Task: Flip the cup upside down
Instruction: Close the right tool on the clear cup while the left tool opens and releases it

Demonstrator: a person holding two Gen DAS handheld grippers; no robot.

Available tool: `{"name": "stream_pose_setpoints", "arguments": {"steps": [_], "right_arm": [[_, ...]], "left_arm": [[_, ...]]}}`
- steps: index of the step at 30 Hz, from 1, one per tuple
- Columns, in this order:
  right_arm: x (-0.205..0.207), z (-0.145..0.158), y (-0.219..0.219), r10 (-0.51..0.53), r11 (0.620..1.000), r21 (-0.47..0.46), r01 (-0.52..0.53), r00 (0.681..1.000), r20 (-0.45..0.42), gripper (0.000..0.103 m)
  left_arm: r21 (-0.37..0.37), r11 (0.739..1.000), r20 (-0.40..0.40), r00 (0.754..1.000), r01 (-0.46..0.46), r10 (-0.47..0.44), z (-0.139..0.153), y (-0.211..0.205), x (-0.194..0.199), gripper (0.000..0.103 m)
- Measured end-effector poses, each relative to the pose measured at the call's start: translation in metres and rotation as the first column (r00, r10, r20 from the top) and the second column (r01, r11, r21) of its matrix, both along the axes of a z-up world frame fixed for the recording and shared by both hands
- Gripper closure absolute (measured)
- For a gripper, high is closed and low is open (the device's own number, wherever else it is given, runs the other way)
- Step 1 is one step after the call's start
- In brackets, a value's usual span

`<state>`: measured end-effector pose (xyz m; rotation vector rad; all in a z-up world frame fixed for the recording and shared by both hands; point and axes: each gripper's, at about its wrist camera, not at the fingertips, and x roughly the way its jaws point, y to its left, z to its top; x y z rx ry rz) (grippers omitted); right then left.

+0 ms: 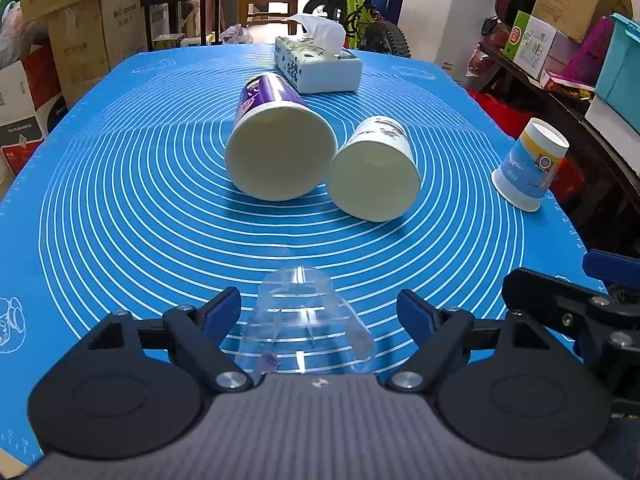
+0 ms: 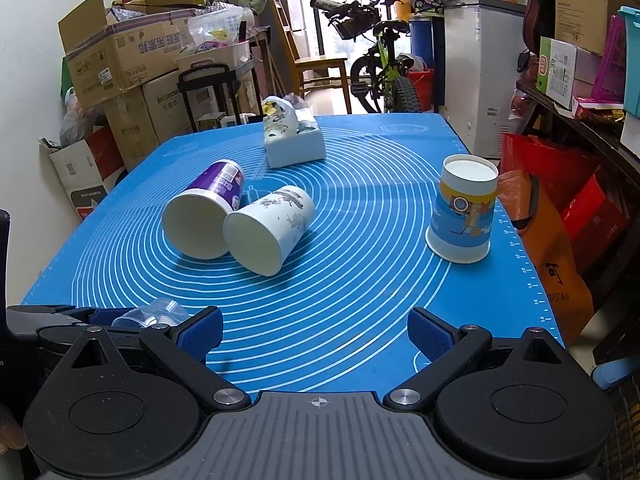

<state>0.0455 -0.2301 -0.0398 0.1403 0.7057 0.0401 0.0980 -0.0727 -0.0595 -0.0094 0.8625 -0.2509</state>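
Left gripper (image 1: 320,304): we see its blue-padded fingers spread wide, nothing clamped between them
Clear cup (image 1: 306,320): we find it lying on its side on the blue mat (image 1: 140,208), between the left fingers with a gap to each pad, its closed end pointing away from us and its mouth toward the gripper body; nothing shows inside it
Right gripper (image 2: 316,332): we see its fingers apart over bare mat, with no cup between them; the clear cup (image 2: 154,312) lies just off its left finger
Purple cup (image 1: 276,140): tipped on its side near the mat's middle, open mouth toward us, pale interior with nothing in it
White printed cup (image 1: 374,168): also on its side, just right of the purple cup, and the two seem to touch; it holds nothing we can see
Blue and yellow cup (image 2: 464,212): stands mouth down near the mat's right edge, well apart from the others
Tissue box (image 1: 316,64): sits at the far side of the mat, a tissue sticking up from its top
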Motion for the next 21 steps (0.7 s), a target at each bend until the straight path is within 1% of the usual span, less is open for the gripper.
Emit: {"name": "stream_pose_setpoints", "arguments": {"steps": [6,8,10,13,17,21], "right_arm": [[0.000,0.002,-0.002,0.001,1.000,0.015,-0.001,1.000,0.002,0.004],[-0.001,0.006,-0.004,0.011,0.999,0.042,-0.011,1.000,-0.007,0.004],[-0.001,0.013,-0.005,0.022,0.997,0.072,-0.021,1.000,-0.012,0.004],[0.000,0.025,0.000,0.038,0.997,0.068,-0.038,0.999,0.000,0.004],[0.009,0.035,0.015,0.077,0.996,0.053,-0.076,0.997,-0.007,0.004],[0.025,0.040,0.038,0.134,0.990,0.052,-0.131,0.990,-0.049,0.004]], "left_arm": [[-0.027,1.000,0.012,1.000,-0.005,0.005,0.009,0.003,-0.004,0.018],[-0.033,0.999,0.019,1.000,-0.007,0.007,0.016,0.006,-0.007,0.016],[-0.035,0.999,0.036,0.999,-0.004,0.005,0.024,0.010,-0.010,0.015],[-0.033,0.999,0.076,0.997,-0.014,0.017,0.037,0.019,-0.015,0.014],[-0.012,0.997,0.127,0.989,-0.074,0.075,0.048,0.037,-0.015,0.010],[0.002,0.985,0.128,0.977,-0.174,0.173,0.045,0.066,-0.005,0.010]]}}
